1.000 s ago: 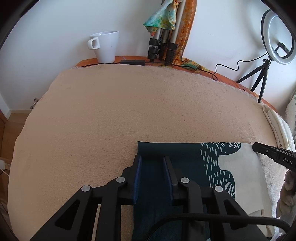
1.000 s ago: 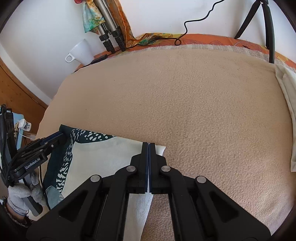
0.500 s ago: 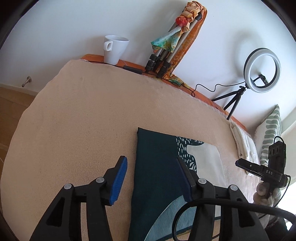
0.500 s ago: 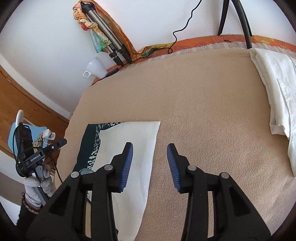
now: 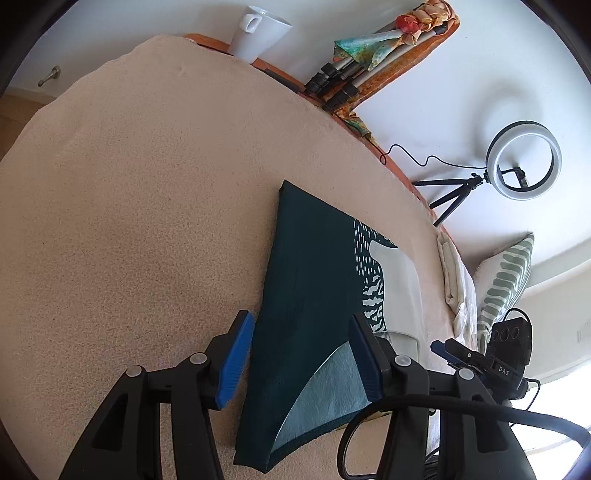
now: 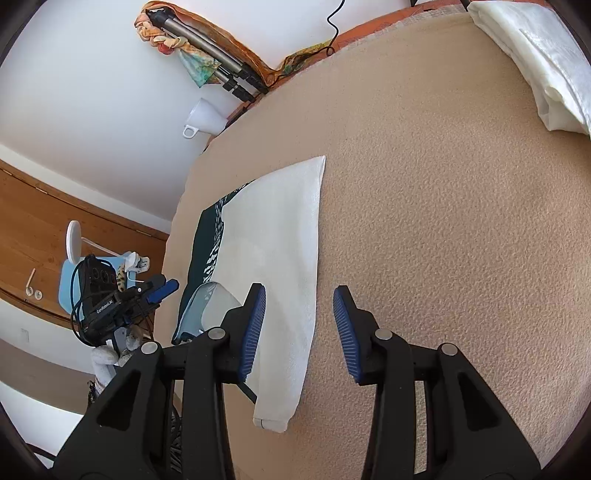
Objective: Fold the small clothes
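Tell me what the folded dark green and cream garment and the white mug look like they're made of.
Folded dark green and cream garment: matte woven or knit cloth, probably cotton; it lies limp with soft creases. White mug: likely glazed ceramic, smooth with thick walls.

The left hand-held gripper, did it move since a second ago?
Yes. The left hand-held gripper has let go and pulled back: the cloth's far edge, once just past its fingertips, now lies well ahead.
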{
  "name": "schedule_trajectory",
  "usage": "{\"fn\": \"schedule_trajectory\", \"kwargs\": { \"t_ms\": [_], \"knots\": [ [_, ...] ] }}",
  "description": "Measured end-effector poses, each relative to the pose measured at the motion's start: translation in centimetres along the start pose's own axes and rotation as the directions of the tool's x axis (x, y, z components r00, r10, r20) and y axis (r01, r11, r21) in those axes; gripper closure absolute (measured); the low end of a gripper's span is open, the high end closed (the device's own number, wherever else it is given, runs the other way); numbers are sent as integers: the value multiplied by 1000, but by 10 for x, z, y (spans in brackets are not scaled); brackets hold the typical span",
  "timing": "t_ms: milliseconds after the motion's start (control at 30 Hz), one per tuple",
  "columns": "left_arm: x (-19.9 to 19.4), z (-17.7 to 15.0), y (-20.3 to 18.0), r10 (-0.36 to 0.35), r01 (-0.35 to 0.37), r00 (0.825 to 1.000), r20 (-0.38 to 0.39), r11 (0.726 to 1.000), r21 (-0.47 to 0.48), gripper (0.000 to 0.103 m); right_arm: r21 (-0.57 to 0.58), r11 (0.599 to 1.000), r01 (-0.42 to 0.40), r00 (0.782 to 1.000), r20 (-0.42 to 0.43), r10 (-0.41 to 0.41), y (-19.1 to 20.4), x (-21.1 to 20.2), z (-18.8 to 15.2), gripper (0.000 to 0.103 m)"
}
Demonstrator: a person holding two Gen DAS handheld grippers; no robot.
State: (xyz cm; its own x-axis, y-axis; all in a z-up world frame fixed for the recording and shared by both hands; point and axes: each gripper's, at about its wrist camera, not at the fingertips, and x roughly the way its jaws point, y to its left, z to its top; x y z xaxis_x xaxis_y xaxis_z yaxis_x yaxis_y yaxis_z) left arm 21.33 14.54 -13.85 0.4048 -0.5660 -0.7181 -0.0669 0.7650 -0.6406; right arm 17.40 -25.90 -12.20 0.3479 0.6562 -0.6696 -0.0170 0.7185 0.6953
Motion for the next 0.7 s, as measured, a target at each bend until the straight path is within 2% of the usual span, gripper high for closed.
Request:
{"fn": "schedule_trajectory", "kwargs": {
  "t_ms": [167, 300, 533, 700],
  "knots": [
    [9, 0, 10, -12, 11, 999, -33, 999, -44, 49, 7, 1000, -8, 999, -43, 9, 1, 15, -5, 63],
    [16, 1, 10, -16, 14, 999, -50, 999, -40, 50, 45, 998, -43, 996, -76, 46, -3, 28, -8, 63],
    [29, 7, 1, -55, 53, 997, -47, 998, -46, 50, 95, 990, -109, 991, -62, 115, -7, 38, -1, 63],
    [40, 11, -11, -49, 47, 997, -55, 998, -30, 59, 138, 976, -165, 984, -48, 173, -11, 48, 5, 63]
  ]
}}
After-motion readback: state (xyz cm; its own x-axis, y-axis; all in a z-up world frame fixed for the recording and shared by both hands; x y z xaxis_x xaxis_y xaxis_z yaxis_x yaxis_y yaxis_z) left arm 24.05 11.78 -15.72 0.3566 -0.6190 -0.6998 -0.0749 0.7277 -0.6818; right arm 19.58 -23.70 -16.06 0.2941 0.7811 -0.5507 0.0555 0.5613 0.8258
